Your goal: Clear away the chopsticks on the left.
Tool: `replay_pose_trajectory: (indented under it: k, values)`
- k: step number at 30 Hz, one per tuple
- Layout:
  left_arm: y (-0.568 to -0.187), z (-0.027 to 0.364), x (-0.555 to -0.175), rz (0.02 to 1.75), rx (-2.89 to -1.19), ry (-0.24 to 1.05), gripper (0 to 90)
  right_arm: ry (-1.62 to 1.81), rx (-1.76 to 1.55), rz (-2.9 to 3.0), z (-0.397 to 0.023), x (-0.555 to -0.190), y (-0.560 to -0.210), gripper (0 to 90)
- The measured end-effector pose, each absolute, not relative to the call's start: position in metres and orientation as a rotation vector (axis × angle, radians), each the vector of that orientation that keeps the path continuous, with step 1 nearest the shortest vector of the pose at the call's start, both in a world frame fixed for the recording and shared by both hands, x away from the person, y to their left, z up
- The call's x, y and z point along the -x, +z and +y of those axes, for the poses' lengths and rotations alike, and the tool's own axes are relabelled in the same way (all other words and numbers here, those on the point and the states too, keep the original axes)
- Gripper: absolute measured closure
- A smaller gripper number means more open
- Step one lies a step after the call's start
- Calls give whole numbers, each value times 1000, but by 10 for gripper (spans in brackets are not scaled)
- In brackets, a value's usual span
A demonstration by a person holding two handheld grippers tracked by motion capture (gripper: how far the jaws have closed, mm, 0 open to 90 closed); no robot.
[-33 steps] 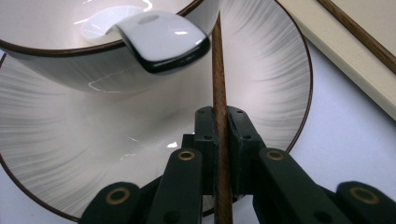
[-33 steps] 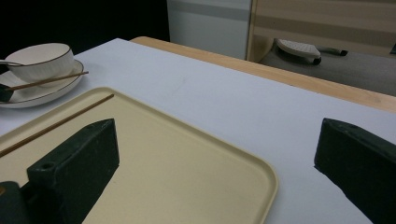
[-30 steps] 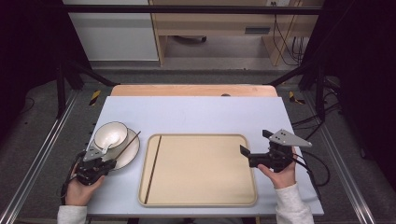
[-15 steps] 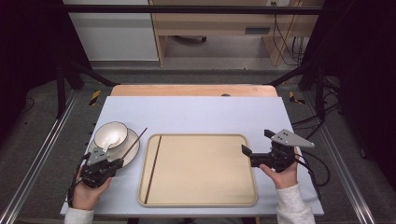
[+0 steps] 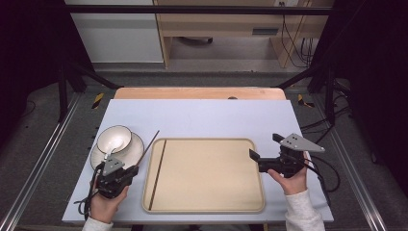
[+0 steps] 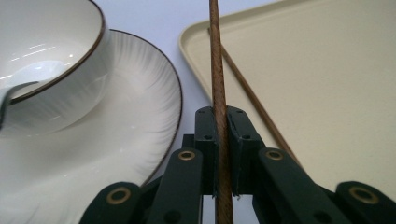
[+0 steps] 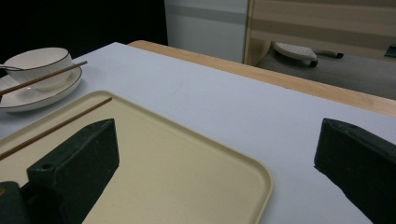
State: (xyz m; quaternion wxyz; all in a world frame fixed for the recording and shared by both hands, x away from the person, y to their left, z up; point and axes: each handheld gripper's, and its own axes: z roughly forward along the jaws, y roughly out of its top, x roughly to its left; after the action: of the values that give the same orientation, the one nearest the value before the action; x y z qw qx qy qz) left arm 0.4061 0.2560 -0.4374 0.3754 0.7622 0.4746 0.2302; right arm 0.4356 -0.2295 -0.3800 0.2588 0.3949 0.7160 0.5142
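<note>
— Where's the chopstick (image 6: 215, 70) the person is working with?

— Clamped between the jaws of the left tool (image 5: 126, 169), near the left front corner of the desk (image 5: 216, 115). Its free end slants away to the far right, raised over the gap between the plate (image 5: 129, 150) and the tray (image 5: 207, 208).

— So the left tool is closed on it?

— Yes, the jaws are pinched tight on the thin brown stick, with its tail sticking out behind them in the left gripper view.

— And the second chopstick (image 5: 158, 173)?

— Lying flat inside the tray, along its left rim, running from near to far.

— What sits beside the held stick?

— Just to its left, a white bowl (image 5: 114, 138) with a dark rim stands on the white plate, and a spoon (image 5: 109, 149) rests in the bowl. The plate is just beside the tray's left edge.

— The other hand?

— The right tool (image 5: 262, 161) hangs at the tray's right edge, pointing left over it. Its jaws stand wide apart with nothing between them.
</note>
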Motion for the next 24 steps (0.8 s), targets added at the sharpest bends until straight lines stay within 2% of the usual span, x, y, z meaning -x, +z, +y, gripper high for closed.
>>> replay_pose_trajectory:
  k: [24]
  values:
    - [-431, 202, -393, 1347, -1788, 691, 835, 1411, -1062, 1944, -227, -434, -379, 5]
